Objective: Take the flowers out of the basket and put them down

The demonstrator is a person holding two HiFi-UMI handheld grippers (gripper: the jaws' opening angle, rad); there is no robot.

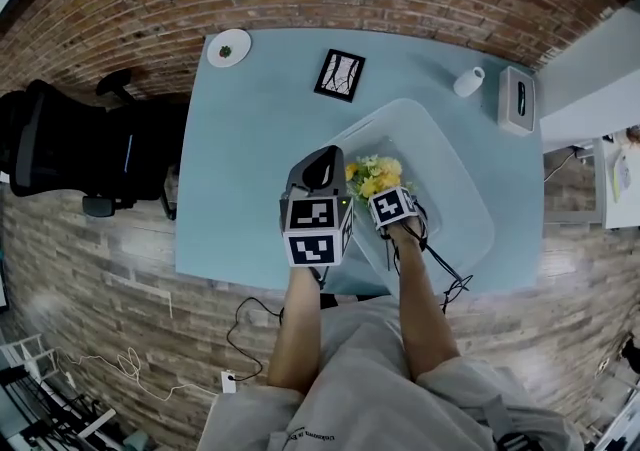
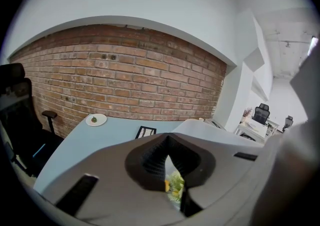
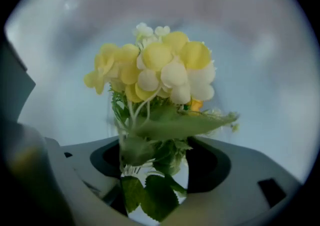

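Observation:
A bunch of yellow and cream artificial flowers (image 1: 375, 176) with green leaves lies inside the translucent white basket (image 1: 450, 154) on the pale blue table (image 1: 250, 159). My right gripper (image 1: 387, 193) points straight down into the basket. In the right gripper view the blooms (image 3: 155, 69) fill the middle, and the stems and leaves sit between the jaws of that gripper (image 3: 155, 170), which stand apart with a little white gap beside the right pad. My left gripper (image 1: 322, 167) hovers by the basket's left rim. Its jaws (image 2: 168, 142) meet at the tips, empty; flowers (image 2: 175, 185) show through the slit.
At the table's far side are a black-framed picture (image 1: 340, 75), a small white plate (image 1: 229, 47), a white cup (image 1: 468, 82) and a grey tissue box (image 1: 516, 99). A black office chair (image 1: 60, 144) stands left of the table. Cables trail across the floor by my legs.

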